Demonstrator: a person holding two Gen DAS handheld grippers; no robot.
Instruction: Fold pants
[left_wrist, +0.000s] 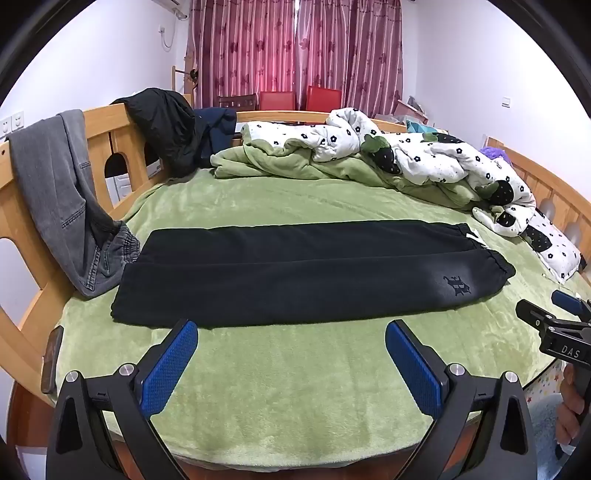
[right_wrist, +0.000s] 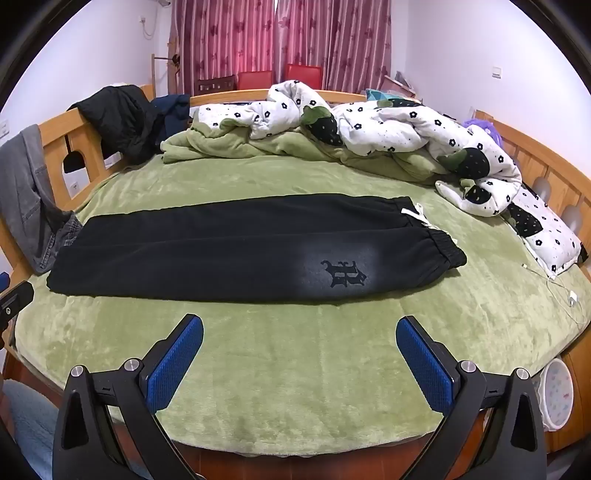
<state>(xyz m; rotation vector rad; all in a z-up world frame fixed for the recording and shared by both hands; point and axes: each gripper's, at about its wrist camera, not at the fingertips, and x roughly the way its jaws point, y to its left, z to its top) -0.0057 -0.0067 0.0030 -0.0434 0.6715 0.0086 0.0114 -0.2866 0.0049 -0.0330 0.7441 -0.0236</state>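
Observation:
Black pants (left_wrist: 295, 269) lie flat on the green bed blanket (left_wrist: 295, 387), folded lengthwise with one leg on the other, waistband to the right and cuffs to the left. A dark emblem (right_wrist: 343, 274) marks the fabric near the waistband, and a white drawstring (right_wrist: 417, 216) pokes out there. My left gripper (left_wrist: 291, 328) hovers open just short of the pants' near edge, nothing between its blue pads. My right gripper (right_wrist: 299, 325) is also open and empty, in front of the emblem end. The right gripper's tip (left_wrist: 543, 321) shows at the edge of the left wrist view.
Grey jeans (left_wrist: 62, 206) and a black jacket (left_wrist: 166, 125) hang over the wooden bed frame (left_wrist: 107, 122) on the left. A rumpled flowered duvet (left_wrist: 424, 155) and a pillow (right_wrist: 543, 236) fill the back and right. A white charger cable (right_wrist: 565, 291) lies at the right edge.

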